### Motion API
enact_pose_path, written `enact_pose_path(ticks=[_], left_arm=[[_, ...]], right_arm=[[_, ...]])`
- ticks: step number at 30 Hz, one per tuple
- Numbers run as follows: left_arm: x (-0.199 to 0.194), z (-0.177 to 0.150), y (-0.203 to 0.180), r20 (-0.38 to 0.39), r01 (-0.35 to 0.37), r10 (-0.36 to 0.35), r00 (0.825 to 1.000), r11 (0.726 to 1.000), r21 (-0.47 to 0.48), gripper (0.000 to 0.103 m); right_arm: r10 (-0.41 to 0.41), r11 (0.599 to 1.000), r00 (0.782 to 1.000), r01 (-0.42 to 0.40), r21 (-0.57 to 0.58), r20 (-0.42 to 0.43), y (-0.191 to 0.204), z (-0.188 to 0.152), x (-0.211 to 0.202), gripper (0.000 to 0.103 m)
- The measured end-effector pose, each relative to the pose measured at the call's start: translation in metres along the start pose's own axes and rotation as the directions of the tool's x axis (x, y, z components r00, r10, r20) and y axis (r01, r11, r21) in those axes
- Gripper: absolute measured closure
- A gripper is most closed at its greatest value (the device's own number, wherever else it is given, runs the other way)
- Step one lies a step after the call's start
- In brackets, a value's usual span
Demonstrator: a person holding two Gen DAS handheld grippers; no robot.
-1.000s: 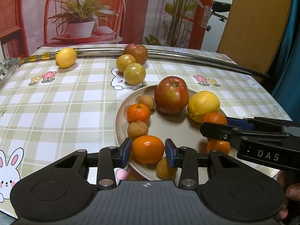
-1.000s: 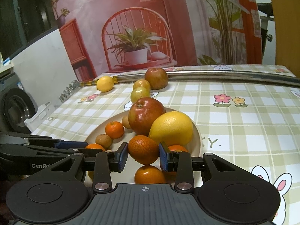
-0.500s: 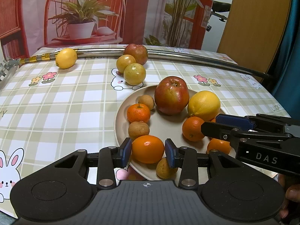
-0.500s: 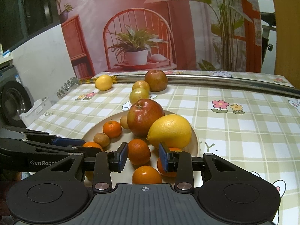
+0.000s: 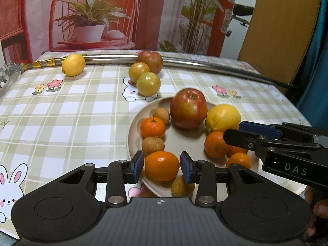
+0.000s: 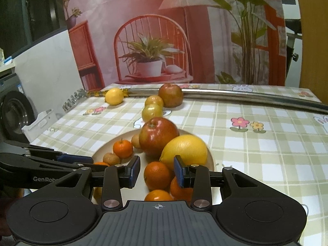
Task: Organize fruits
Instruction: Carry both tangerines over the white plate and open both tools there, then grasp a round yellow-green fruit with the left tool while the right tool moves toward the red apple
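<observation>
The checked worktop (image 5: 61,119) carried a beige plate (image 5: 133,139) of fruit. At its twelve o'clock sat a red apple (image 5: 188,108). The left gripper (image 5: 162,167) held its jaws apart around an orange (image 5: 162,166) at six o'clock, gaps showing. The right gripper (image 6: 156,171) stood parted around a tangerine (image 6: 156,175), not touching.

Your right gripper (image 5: 242,132) covers part of the mandarins (image 5: 237,160) at the plate's (image 5: 133,135) right edge in the left wrist view, so you cannot count them there. In the right wrist view your left gripper (image 6: 90,161) hides most of one orange (image 6: 100,164) and the plate's near left rim. The lowest mandarin (image 6: 157,195) disappears behind the camera mount. The steel rod (image 6: 266,99) runs out of frame on the right. Your hand (image 5: 319,207) shows only as a sliver.
</observation>
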State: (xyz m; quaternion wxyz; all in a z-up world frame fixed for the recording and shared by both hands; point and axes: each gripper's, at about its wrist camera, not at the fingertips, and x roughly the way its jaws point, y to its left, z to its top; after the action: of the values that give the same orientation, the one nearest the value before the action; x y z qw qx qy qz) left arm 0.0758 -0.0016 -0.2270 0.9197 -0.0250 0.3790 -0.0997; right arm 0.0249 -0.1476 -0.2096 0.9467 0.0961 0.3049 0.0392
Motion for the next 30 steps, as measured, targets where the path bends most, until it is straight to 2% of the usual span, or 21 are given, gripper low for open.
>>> enact_pose_path(ticks=[7,21,30], left_arm=[[-0.006,0.006,0.006,0.033,0.0,0.0,0.999,1.0,-0.028,0.062],[-0.007,0.009,0.012,0.042,-0.011,0.013,0.999,0.998,-0.055,0.062],[-0.012,0.056,0.028,0.082,-0.012,0.018,0.996,0.997,-0.07,0.062]], right_arm=[[-0.007,1.0,1.0,0.006,0.015,0.017,-0.005,0.005,-0.002,0.07],[-0.011,1.0,0.999,0.01,0.021,0.034,-0.007,0.009,-0.004,0.07],[-0.036,0.999,0.993,0.034,0.017,0.108,-0.031,0.045,-0.012,0.07]])
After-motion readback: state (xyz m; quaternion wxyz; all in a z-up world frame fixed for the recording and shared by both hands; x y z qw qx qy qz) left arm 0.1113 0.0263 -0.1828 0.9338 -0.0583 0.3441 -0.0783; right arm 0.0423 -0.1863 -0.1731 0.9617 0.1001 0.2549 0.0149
